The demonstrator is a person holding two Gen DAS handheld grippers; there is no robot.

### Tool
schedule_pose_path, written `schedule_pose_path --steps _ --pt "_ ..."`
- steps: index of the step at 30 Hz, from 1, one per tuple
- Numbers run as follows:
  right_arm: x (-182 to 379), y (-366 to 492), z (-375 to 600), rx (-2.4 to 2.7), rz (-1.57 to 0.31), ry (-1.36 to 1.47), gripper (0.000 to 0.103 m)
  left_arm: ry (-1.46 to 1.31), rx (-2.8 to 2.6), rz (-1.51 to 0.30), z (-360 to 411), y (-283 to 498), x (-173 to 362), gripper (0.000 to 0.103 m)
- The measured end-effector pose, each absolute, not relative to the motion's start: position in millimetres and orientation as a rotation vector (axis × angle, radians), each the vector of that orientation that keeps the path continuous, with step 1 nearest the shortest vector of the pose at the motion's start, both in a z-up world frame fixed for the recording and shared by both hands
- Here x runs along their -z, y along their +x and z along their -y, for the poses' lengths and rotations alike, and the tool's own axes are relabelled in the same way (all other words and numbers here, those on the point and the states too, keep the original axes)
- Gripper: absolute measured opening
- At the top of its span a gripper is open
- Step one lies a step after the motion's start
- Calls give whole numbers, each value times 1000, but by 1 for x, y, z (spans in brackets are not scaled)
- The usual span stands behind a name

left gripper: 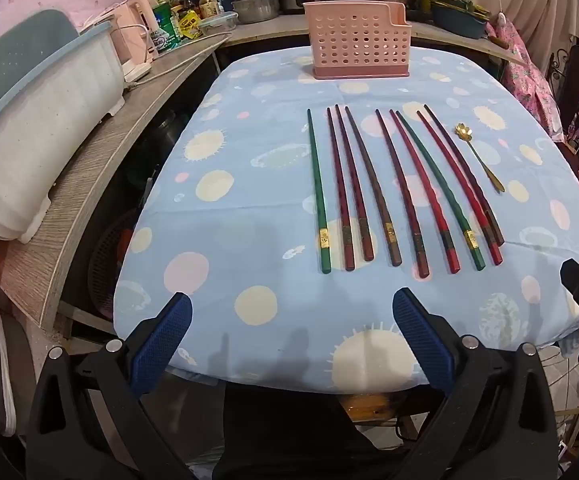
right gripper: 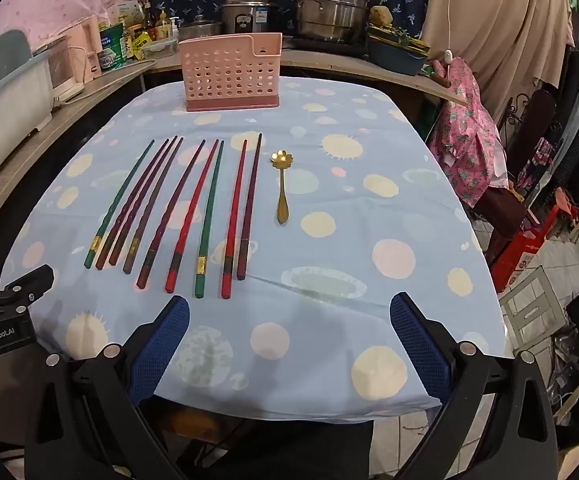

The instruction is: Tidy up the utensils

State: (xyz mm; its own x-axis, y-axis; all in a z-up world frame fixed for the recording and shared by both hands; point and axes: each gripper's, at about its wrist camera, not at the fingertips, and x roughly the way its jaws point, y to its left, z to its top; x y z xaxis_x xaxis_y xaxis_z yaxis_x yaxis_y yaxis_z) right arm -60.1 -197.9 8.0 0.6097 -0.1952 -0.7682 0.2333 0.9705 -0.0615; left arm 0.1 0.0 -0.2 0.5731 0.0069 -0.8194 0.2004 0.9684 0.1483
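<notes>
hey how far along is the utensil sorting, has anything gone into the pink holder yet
Nothing looks done: no utensil shows above the pink holder. Both claws, left and right, are open and empty over the near table edge. Left to do: nine chopsticks and the gold spoon lie on the cloth.

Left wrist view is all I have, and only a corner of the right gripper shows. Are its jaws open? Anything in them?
Observer: The right gripper is wide open and empty, over the near edge of the tablecloth.
Operator: What's nearest ahead of it?
Observer: The near ends of the green chopstick and the red chopstick lie just beyond its left finger. The spoon lies farther up.
Operator: Is my gripper visible from there?
Observer: Only the body of the left gripper shows, at the picture's left edge, with a GenRobot.AI label.
</notes>
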Motion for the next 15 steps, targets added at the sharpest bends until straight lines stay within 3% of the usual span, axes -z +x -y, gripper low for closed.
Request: schedule_pose_path --steps 15 --pt "-8 -60 194 244 -879 37 96 197 123 -957 -5 0 -2 96"
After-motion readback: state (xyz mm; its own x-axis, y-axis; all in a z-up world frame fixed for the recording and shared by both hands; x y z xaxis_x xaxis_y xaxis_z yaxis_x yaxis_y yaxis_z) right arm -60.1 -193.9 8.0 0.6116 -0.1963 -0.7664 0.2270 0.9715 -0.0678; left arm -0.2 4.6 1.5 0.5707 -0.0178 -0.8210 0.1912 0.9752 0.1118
